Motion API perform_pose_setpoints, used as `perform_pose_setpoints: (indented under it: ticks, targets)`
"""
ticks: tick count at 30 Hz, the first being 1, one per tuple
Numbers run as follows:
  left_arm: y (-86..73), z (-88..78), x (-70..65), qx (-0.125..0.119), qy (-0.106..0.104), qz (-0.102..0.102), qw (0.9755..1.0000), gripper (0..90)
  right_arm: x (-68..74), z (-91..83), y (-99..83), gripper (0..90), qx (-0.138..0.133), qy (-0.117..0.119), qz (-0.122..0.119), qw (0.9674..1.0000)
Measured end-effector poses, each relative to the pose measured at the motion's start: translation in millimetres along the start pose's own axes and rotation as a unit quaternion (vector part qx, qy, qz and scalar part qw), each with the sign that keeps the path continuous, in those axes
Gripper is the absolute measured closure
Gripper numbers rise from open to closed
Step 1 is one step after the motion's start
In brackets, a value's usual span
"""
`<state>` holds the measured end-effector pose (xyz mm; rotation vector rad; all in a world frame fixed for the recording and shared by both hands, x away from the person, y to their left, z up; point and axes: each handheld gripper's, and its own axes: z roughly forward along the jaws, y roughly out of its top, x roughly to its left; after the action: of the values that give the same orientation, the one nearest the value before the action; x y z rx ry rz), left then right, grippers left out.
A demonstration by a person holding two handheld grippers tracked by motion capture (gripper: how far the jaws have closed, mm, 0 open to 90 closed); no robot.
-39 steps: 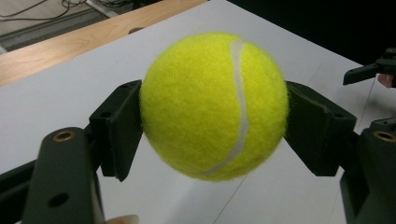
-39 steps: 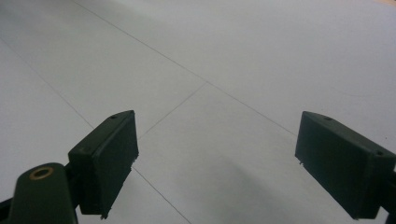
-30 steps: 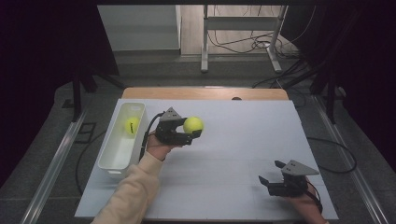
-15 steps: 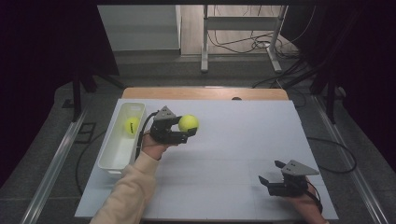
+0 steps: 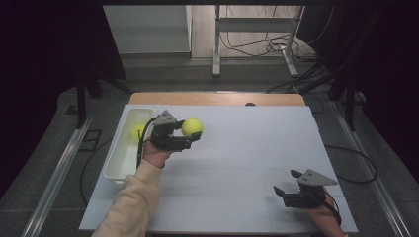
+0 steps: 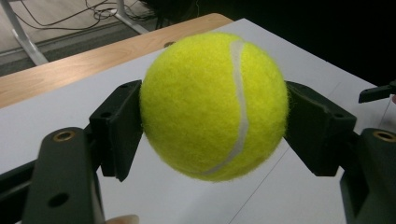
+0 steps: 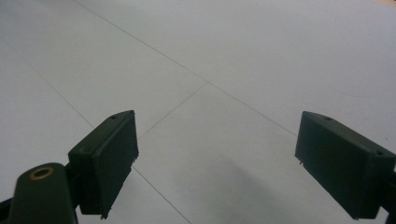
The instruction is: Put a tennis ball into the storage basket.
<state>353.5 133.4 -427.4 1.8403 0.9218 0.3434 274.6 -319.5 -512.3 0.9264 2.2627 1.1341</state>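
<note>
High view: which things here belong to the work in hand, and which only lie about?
In the work:
- tennis ball clamped in the left gripper
- white bin, beside it
- second ball inside the bin

Lying about:
- right gripper, open and resting on the table
- floor cables beyond

A fuzzy yellow felt tennis ball (image 6: 214,105) with a smooth white seam. Matt black plastic left gripper (image 5: 190,139). Smooth, matt white table sheet (image 5: 247,163) with a wooden edge (image 5: 217,98). Glossy white plastic bin (image 5: 121,148).
</note>
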Motion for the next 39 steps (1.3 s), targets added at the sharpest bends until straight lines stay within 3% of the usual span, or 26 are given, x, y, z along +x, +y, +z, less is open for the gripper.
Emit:
perform_pose_setpoints:
  ticks: [39]
  targets:
    - [-7.4, -40.1, 26.6, -0.027, 0.047, -0.032, 0.9980, 26.0, 0.2, 0.0, 0.1, 13.6, 0.001, -0.001, -0.001, 1.0000]
